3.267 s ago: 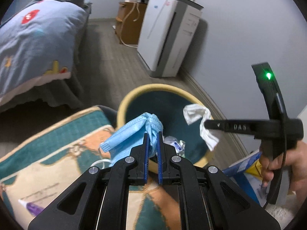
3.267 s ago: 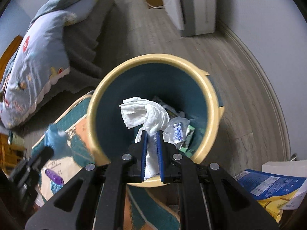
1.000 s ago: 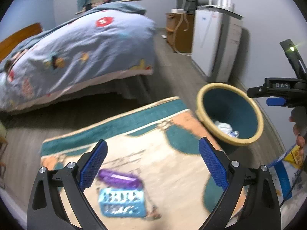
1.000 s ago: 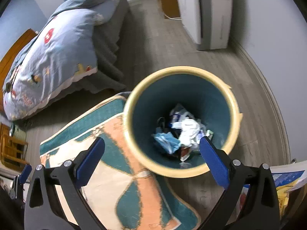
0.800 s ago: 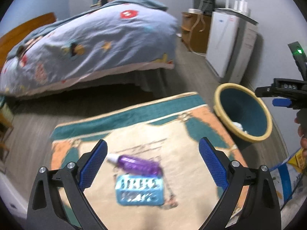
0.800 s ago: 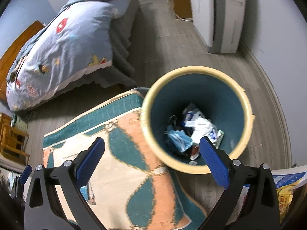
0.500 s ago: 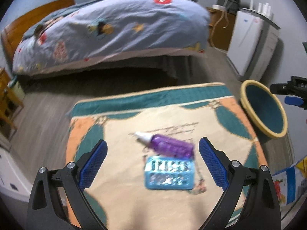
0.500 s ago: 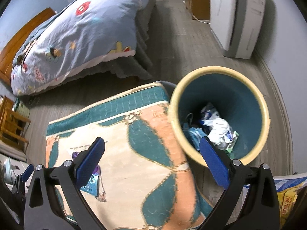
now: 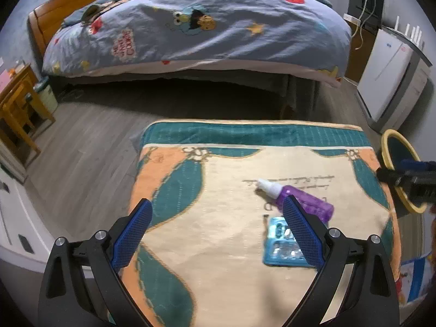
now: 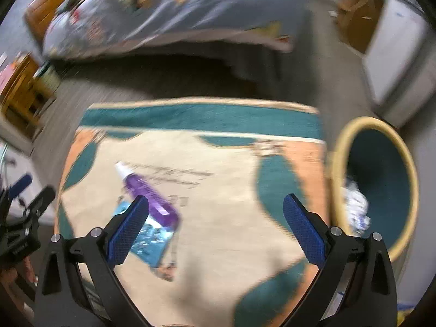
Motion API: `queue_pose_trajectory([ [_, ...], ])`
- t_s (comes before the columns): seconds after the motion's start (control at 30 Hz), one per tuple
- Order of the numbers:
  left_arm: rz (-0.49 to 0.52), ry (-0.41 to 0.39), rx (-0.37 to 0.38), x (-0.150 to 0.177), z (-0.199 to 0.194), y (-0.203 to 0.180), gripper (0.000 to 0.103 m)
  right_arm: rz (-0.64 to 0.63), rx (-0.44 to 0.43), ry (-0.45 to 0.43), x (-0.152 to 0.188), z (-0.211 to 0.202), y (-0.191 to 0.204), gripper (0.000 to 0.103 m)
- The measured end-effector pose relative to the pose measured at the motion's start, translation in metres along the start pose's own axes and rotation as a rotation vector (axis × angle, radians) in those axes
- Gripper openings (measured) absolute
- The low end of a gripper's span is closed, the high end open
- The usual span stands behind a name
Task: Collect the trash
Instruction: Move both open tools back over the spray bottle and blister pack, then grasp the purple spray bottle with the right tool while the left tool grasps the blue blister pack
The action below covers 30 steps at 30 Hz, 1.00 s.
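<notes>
Both grippers, left [image 9: 215, 234] & right [image 10: 215, 229], spread wide, empty. Purple bottle [image 9: 305, 201] touches blue blister pack [image 9: 283, 248]; only right cam shows bin [image 10: 403, 163] contents, prob. tissues.

Twin black handheld grippers with blue-padded fingers

Left gripper [image 9: 215, 229]: matte black plastic frame, two angled arms ending in long fingers [image 9: 130, 234] faced with royal-blue pads of fine cross-hatched texture; round silver screw heads at each pivot, two per side. Right gripper [image 10: 216, 229]: same build, black struts, blue textured pads, silver screws at the joints. Seen from the left camera at the far right edge, a black bar tipped with a blue pad. Bare skin of the left hand [image 10: 16, 272] at the lower left of the right view, blurred, beside black housing bearing faint pale lettering, unreadable
</notes>
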<state>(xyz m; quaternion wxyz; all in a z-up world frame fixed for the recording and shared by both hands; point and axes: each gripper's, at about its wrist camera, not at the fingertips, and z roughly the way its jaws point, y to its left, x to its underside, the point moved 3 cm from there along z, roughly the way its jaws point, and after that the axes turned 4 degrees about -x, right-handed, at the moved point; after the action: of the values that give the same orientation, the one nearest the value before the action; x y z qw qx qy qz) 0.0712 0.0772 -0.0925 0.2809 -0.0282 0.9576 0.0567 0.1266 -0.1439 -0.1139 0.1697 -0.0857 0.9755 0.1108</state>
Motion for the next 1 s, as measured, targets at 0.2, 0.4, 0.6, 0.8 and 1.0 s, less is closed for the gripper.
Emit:
queue_pose_trajectory([
  [0.2,-0.024,0.002,-0.025,-0.002,0.007,0.026,0.095,-0.133,-0.041,0.072,-0.002,0.038,0.049,0.095],
  [0.4,-0.063,0.02,-0.025,-0.004,0.015,0.049,0.095,-0.194,-0.018,0.144,0.0,0.073,0.074,0.083],
  [0.6,-0.083,0.032,-0.01,-0.009,0.022,0.056,0.095,-0.211,-0.006,0.199,0.001,0.099,0.084,0.068],
  [0.8,-0.055,0.037,-0.003,-0.013,0.029,0.047,0.095,-0.206,-0.017,0.251,0.006,0.112,0.085,0.047],
  [1.0,-0.001,0.047,-0.001,-0.012,0.034,0.031,0.095,-0.15,-0.049,0.247,0.004,0.107,0.074,0.036],
])
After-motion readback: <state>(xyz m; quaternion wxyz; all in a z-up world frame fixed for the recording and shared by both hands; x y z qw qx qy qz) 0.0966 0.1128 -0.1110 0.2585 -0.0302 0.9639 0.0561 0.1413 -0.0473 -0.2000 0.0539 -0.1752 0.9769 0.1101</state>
